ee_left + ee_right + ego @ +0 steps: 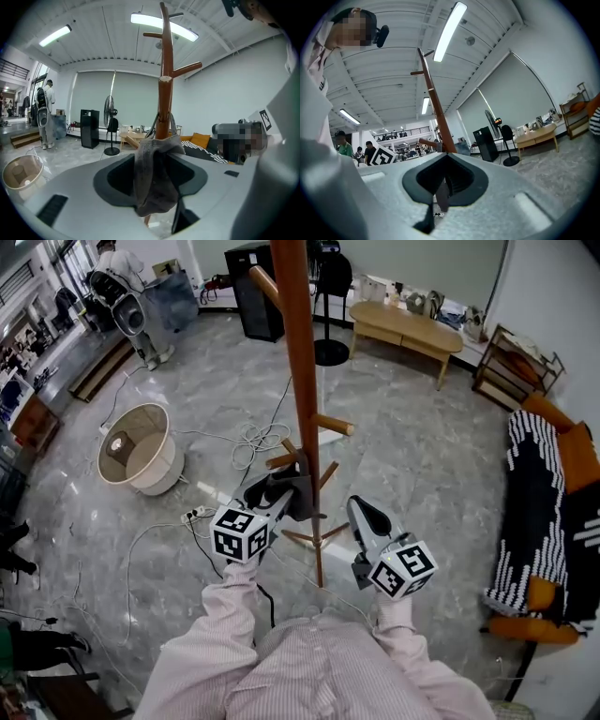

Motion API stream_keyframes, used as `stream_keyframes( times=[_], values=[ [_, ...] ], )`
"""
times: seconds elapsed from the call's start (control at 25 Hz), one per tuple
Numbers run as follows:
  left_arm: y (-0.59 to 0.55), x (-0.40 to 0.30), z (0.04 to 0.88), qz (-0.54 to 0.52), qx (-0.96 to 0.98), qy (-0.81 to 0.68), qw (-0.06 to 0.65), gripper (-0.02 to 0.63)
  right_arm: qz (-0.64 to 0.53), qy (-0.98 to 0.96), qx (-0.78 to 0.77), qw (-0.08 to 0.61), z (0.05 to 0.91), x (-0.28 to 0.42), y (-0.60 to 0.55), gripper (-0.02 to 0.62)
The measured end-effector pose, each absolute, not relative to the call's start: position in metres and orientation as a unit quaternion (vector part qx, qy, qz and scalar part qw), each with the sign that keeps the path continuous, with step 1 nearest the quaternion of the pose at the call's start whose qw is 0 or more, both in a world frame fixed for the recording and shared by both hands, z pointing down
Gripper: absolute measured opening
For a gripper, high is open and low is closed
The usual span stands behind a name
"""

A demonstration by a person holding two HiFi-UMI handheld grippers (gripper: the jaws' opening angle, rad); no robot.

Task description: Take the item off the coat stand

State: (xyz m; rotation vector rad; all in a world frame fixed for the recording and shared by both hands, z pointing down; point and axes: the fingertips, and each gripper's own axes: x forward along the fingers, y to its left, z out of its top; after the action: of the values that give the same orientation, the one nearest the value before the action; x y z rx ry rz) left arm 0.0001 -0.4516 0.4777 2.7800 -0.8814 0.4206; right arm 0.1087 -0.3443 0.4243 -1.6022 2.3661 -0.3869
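A tall wooden coat stand (pixel 298 381) rises from the floor just in front of me. A grey cloth item (pixel 300 495) hangs on one of its low pegs. My left gripper (pixel 286 488) reaches in at that peg. In the left gripper view the grey item (pixel 154 178) droops from the peg between the jaws, below the pole (pixel 165 103). The left gripper (pixel 157 208) is open, with a gap showing beside the cloth. My right gripper (pixel 364 512) is held right of the pole, shut and empty. The right gripper view shows the pole (pixel 436 117) beyond the right gripper (pixel 439 197).
A round beige fan (pixel 136 448) lies on the floor at left, with cables (pixel 253 442) and a power strip (pixel 195 514) near the stand's base. A sofa with a striped throw (pixel 539 502) stands at right. A wooden table (pixel 405 326), a black speaker (pixel 258 292) and a person (pixel 131 296) are at the back.
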Motion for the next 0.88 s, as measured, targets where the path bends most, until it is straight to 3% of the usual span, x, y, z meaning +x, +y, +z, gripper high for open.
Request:
stream_keyframes(
  times=[0.16, 0.36, 0.88],
  values=[
    [-0.452, 0.0, 0.48, 0.161, 0.937, -0.299, 0.082, 0.1, -0.131, 0.813, -0.552, 0.13, 0.424, 0.108, -0.344, 0.005],
    [-0.451, -0.002, 0.479, 0.169, 0.934, -0.306, 0.076, 0.039, -0.134, 0.81, -0.556, 0.13, 0.424, 0.106, -0.341, 0.005],
    [-0.453, -0.017, 0.461, 0.159, 0.928, -0.331, 0.068, 0.023, -0.13, 0.814, -0.55, 0.132, 0.421, 0.097, -0.337, 0.005]
  ],
)
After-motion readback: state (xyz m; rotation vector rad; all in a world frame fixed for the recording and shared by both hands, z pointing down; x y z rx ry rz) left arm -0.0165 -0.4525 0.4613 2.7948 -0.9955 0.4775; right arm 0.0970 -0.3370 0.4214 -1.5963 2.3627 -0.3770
